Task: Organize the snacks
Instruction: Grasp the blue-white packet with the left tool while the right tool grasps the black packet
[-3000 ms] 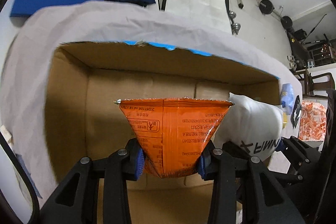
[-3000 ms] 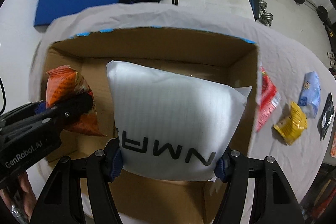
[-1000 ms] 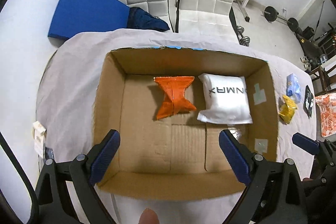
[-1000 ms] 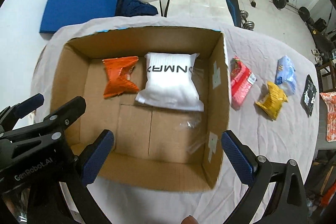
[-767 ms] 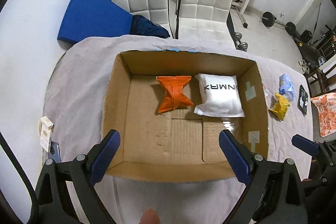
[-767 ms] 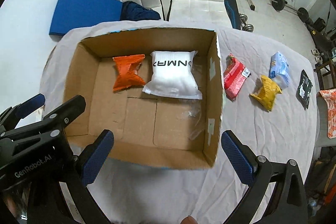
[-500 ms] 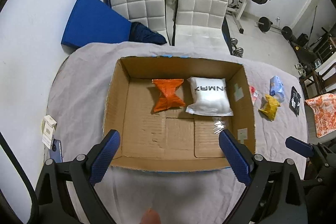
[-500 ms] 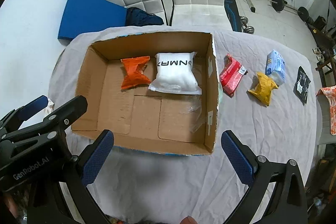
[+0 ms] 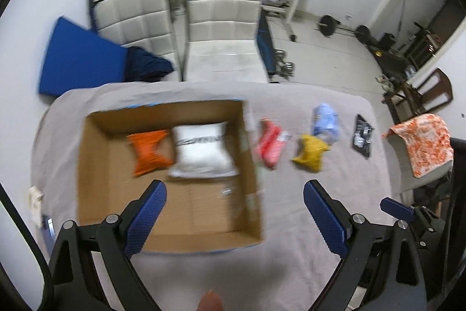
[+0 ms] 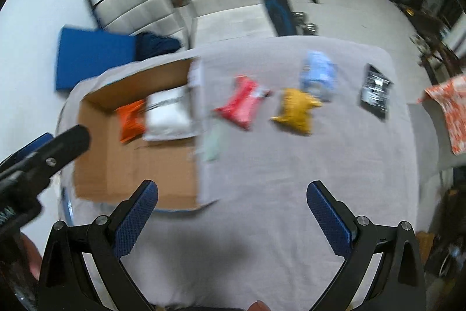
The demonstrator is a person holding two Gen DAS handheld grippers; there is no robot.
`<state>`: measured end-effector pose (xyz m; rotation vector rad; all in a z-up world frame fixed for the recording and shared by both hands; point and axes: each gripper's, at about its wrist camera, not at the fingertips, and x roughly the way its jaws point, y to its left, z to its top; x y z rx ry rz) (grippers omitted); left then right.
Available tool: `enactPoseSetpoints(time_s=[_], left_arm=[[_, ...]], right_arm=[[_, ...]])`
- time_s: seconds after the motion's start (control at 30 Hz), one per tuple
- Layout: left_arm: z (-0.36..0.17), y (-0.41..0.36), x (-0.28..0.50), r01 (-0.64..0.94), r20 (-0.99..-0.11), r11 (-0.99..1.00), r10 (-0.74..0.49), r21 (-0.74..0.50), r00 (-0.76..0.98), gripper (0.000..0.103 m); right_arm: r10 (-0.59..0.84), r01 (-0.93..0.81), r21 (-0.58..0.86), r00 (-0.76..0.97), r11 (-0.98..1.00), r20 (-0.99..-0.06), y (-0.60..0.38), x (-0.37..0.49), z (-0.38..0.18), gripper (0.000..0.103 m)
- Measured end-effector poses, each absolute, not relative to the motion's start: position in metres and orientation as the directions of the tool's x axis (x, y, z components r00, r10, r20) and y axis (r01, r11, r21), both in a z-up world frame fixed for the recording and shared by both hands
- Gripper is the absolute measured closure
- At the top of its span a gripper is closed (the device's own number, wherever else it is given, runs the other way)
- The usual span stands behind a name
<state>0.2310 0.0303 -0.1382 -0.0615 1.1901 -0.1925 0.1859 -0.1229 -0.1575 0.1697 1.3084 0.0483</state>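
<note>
Both tongs, the left gripper point(image 9: 233, 209) and the right gripper point(image 10: 231, 206), are wide open and hold nothing. The brown cardboard box point(image 9: 96, 159) near the table's left edge holds an orange snack bag point(image 9: 148, 149) and a white puffy bag point(image 9: 201, 149). The red packet point(image 10: 240, 104), yellow packet point(image 10: 295, 110), pale blue packet point(image 10: 319, 75) and black packet point(image 10: 375, 91) wait near the far edge, probably next.

Each hand-held gripper, the left point(image 9: 234, 209) and the right point(image 10: 232, 209), has matte black angular arms studded with silver round screws, ending in two fingers faced with blue dimpled pads point(image 9: 145, 213). White lettering, partly visible, marks the left unit's black body. A fingertip point(image 9: 210, 300) shows at the frame's lower edge.
</note>
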Motion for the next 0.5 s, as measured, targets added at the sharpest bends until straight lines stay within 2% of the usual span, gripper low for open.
enactPoseSetpoints(time_s=[0.23,0.5], left_arm=[[-0.174,-0.087,0.292,0.196,-0.941,0.959,-0.249,-0.205,0.229,0.006],[-0.244,-0.187,0.361,0.224,-0.970,0.954,-0.225,-0.199,0.097,0.006]], right_arm=[[0.047,0.261,0.115,0.253,0.958,-0.966,-0.266,0.218,-0.178,0.000],[0.038,0.402,0.107,0.177,0.909,-0.983,-0.400,0.287,-0.233,0.000]])
